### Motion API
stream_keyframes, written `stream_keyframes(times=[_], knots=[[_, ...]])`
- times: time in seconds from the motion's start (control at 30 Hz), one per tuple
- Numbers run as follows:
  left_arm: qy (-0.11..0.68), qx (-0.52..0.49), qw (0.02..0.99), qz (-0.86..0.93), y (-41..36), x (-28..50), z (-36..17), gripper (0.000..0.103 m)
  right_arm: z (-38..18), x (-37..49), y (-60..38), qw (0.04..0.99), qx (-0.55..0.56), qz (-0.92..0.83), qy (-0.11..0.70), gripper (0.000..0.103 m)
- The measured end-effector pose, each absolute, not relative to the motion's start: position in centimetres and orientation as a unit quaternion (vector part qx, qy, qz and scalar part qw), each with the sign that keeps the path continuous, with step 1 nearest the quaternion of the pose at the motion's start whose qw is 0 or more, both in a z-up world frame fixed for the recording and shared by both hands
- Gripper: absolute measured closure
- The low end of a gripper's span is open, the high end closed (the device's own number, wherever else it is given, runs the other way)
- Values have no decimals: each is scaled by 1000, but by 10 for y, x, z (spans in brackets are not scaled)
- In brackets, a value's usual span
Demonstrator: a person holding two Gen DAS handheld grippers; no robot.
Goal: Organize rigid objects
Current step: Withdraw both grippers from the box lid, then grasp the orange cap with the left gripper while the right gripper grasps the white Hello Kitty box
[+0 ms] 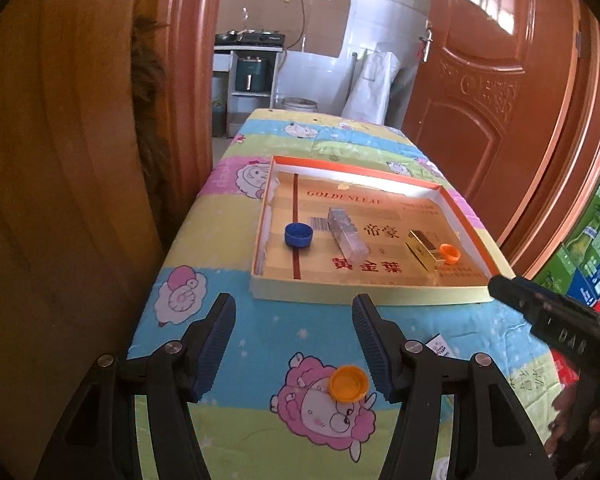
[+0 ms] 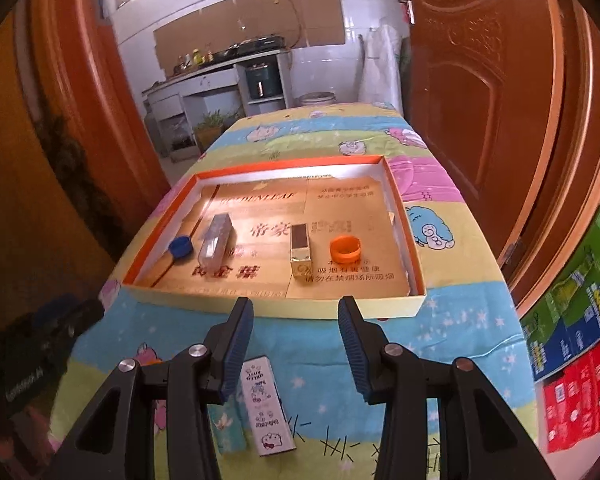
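Both my jaws wide, empty. L gripper (image 1: 294, 316) over orange cap (image 1: 348, 388) at 5 o'clock; R gripper (image 2: 296, 320) over white carton (image 2: 266, 404). I'd center, descend, then tray (image 1: 364, 292) at 12.

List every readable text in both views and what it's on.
"GOLDENLEAF": printed on the tray liner.
"帝豪": liner middle.
"黄金葉": liner front.
"吸烟有害健康": liner, right wrist view.
White box: lettering too small.
Stacked cartons: blurred.
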State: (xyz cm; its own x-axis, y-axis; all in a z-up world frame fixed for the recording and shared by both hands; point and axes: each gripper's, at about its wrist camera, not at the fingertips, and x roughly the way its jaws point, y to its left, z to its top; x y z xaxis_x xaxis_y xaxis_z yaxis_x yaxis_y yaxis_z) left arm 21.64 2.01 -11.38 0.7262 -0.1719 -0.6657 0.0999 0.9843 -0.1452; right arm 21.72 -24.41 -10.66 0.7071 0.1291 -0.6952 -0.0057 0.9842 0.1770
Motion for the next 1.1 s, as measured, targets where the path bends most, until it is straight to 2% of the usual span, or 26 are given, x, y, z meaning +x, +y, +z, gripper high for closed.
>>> stream_keyframes(times=[0.3,0.53,0.8,1.1], knots=[[341,-63,934,-84,35,200,-95,40,-74,188,-254,932,56,44,356,59],[331,-59,936,-108,34,180,-88,40,-78,156,-259,930,60,73,356,59],[348,-41,929,-114,18,170,-103,40,-96,142,-261,921,75,77,374,59],[391,-20,912,-121,-4,183,-145,40,-127,156,-242,908,54,97,404,59]])
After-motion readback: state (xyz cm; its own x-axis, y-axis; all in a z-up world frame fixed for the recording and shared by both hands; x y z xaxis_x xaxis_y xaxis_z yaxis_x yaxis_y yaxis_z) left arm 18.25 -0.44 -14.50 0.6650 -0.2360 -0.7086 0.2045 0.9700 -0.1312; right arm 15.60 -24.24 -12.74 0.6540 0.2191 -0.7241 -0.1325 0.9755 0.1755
